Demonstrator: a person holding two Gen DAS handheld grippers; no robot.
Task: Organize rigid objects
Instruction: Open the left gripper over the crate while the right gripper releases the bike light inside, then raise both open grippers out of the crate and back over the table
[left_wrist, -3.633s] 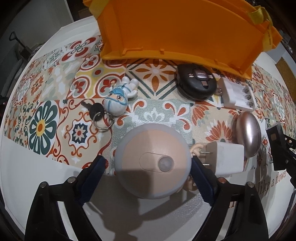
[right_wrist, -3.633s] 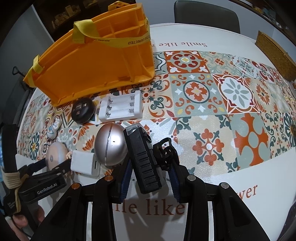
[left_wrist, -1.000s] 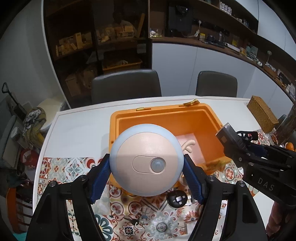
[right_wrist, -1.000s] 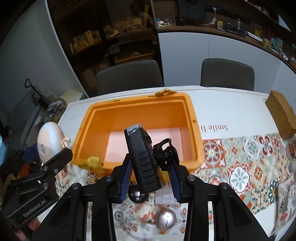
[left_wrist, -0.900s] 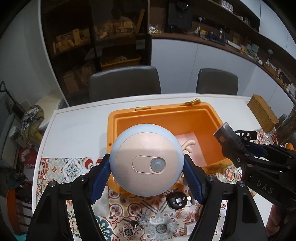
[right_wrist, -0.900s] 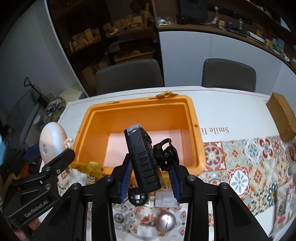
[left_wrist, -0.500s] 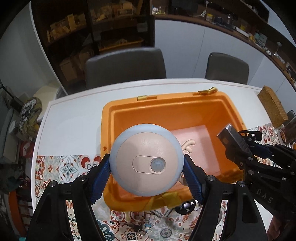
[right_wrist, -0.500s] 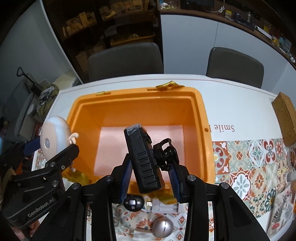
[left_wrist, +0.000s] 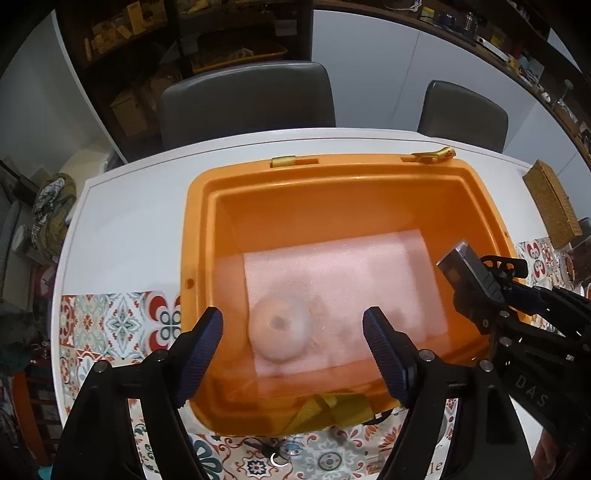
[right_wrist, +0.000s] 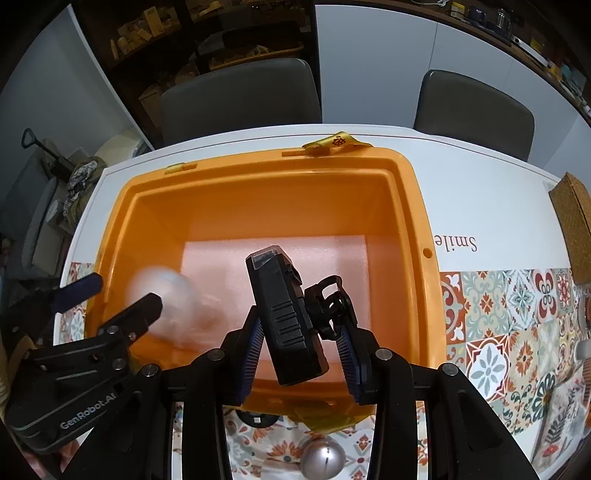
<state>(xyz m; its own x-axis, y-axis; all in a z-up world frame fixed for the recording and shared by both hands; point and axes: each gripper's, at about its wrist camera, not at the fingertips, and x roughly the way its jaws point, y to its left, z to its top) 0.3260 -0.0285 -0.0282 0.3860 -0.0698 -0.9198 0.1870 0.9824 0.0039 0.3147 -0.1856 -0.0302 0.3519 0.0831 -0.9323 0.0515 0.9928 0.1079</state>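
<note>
The round pale night light shows as a motion-blurred dome with a dark spot at its centre, below and between the spread fingers of the left gripper, inside the orange bin over the pink foam sheet on its floor. The black rectangular device, ribbed on its face with a clear tip and a black clip at its side, stands tilted between the fingers of the right gripper, above the bin's near right part.
</note>
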